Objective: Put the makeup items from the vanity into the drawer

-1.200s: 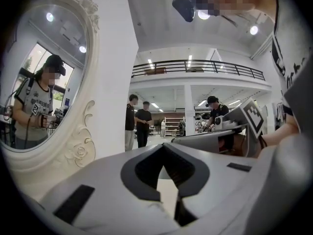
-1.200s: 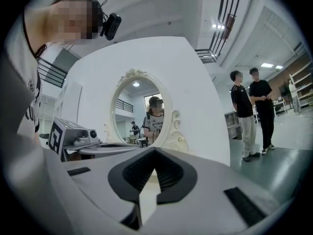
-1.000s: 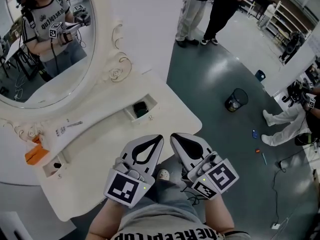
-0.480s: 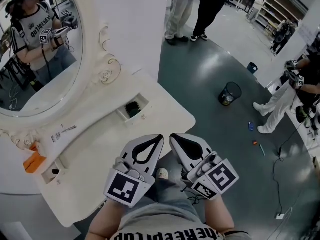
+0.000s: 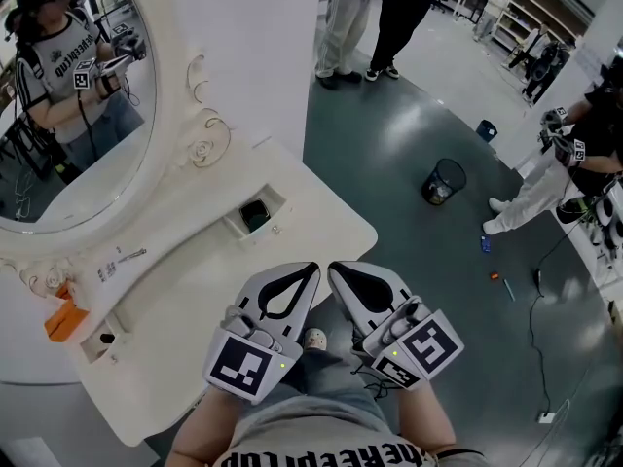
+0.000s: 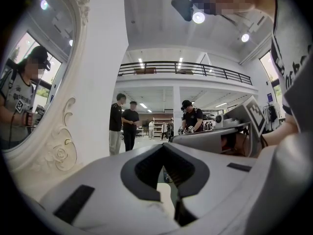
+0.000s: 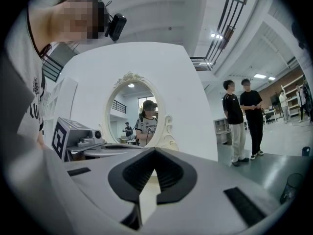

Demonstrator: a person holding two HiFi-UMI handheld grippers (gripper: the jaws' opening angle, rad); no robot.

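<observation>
The white vanity (image 5: 321, 224) with its oval mirror (image 5: 88, 125) fills the left of the head view. A dark green item (image 5: 255, 214) lies in a small recess in the top. An orange item (image 5: 60, 317) sits at the far left, and thin small items (image 5: 122, 256) lie below the mirror. A second small recess (image 5: 102, 339) holds something dark. My left gripper (image 5: 311, 267) and right gripper (image 5: 335, 267) hover side by side over my lap, off the vanity's front edge, both shut and holding nothing. The left gripper (image 6: 164, 146) and the right gripper (image 7: 155, 151) show closed tips in their own views.
Two people (image 5: 375, 17) stand on the grey floor behind the vanity. A black waste bin (image 5: 443, 181) stands to the right, with a person in white (image 5: 545, 178) beyond it. Small objects (image 5: 496, 261) and a cable (image 5: 560, 397) lie on the floor.
The view has swung slightly, so the vanity sits a little further left and up in the picture. Both grippers stay shut in the same place near my body.
</observation>
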